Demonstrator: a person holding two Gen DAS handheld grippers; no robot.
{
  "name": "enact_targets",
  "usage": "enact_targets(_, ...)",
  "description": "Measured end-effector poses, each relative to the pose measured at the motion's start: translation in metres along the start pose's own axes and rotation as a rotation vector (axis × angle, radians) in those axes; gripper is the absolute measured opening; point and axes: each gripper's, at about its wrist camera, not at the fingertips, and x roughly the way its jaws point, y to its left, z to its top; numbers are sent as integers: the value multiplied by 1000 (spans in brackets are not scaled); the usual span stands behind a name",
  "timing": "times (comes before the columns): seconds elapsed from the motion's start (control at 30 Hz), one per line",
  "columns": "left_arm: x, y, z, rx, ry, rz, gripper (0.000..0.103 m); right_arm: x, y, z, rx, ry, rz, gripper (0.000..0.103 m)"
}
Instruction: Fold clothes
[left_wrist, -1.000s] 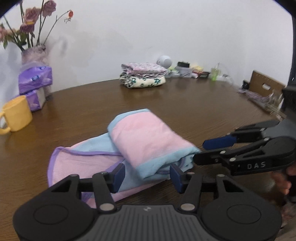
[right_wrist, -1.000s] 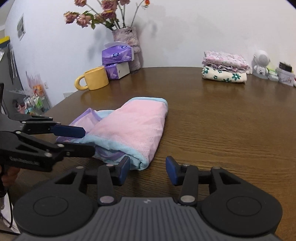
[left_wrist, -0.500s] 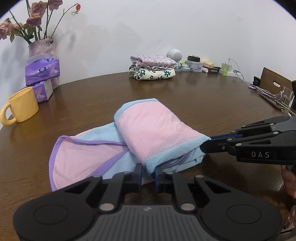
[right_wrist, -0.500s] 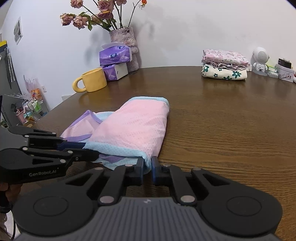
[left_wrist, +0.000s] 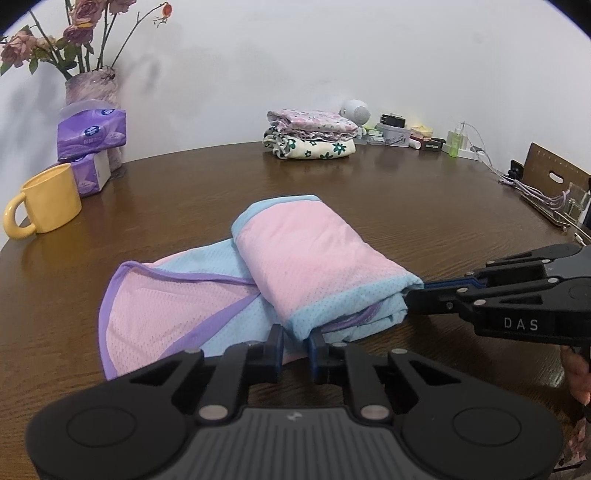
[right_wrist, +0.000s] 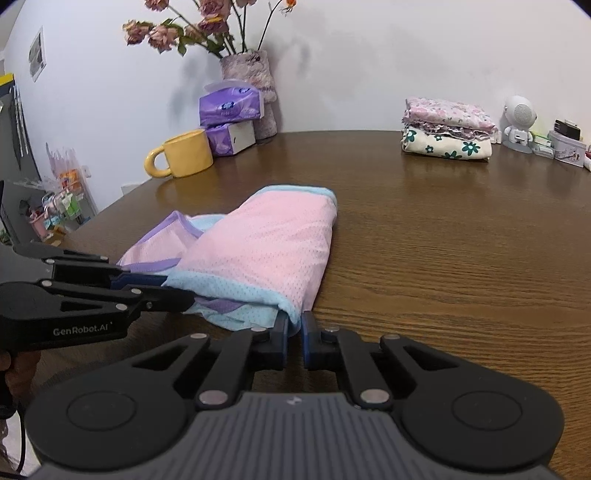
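Observation:
A pink mesh garment (left_wrist: 306, 258) with light-blue and purple trim lies partly folded on the brown wooden table (left_wrist: 406, 206). My left gripper (left_wrist: 297, 338) pinches the left near corner of its blue hem; its jaws are opening slightly, with the cloth still between the pads. The right gripper (right_wrist: 294, 325) is shut on the hem's right near corner. From the right wrist, the garment (right_wrist: 266, 240) runs away from me, and the left gripper (right_wrist: 177, 290) reaches in at the left. In the left wrist view the right gripper (left_wrist: 417, 295) enters from the right.
A yellow mug (left_wrist: 48, 201), purple tissue packs (left_wrist: 92, 133) and a vase of flowers (left_wrist: 92, 88) stand at the far left. A stack of folded clothes (left_wrist: 310, 134) sits at the back, with small items, cables and a wooden board (left_wrist: 554, 173) at the right.
Both grippers were open around the near hem a second ago; both have since closed on its corners. The garment lies where it was.

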Motion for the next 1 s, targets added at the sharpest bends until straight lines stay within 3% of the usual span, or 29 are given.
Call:
enact_targets(0.07,-4,0,0,1,-1,-15,36,-5,-1,0,14,-13,13,13)
enact_targets(0.1,-8,0,0,0,-5,-25,42,-8,-2,0,22,-21,21,22)
enact_targets(0.13,-12,2,1,-4,-13,-39,50,-12,-4,0,36,-31,32,37)
enact_targets(0.2,-20,5,5,-21,-34,-67,52,-20,-9,1,64,-49,53,48)
enact_targets(0.27,-26,9,11,-38,-57,-86,58,-25,-15,1,99,-56,70,49)
enact_targets(0.43,-18,10,35,-38,-95,-71,53,-18,-33,-1,227,-27,110,50)
enact_targets(0.53,-8,10,44,-51,-80,-101,31,-15,-37,-2,279,-15,150,49)
enact_targets(0.67,6,9,41,-31,-30,-101,20,-14,-39,-4,312,-11,171,49)
enact_targets(1.0,14,28,21,-81,17,-101,19,2,-51,-5,457,12,259,49)
